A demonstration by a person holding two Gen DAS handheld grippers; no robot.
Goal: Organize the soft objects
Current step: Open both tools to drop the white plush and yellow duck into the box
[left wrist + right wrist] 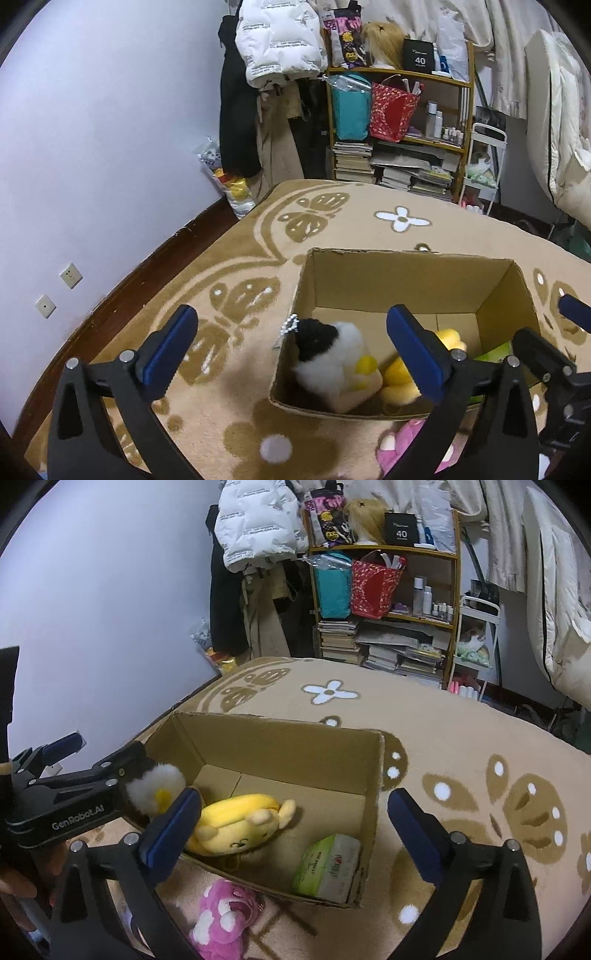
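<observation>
Both claws spread and empty over cardboard box (pixel 258 746), left gripper (pixel 291 347), right gripper (pixel 295 823); pink plush (pixel 225 919) outside near box edge on rug, likely next pickup.

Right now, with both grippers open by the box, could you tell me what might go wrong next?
1. The pink plush lies outside the box, close to its near wall; reaching for it could shove the box.
2. The penguin sits at the left wall, its chain over the rim; the left gripper could snag it.
</observation>
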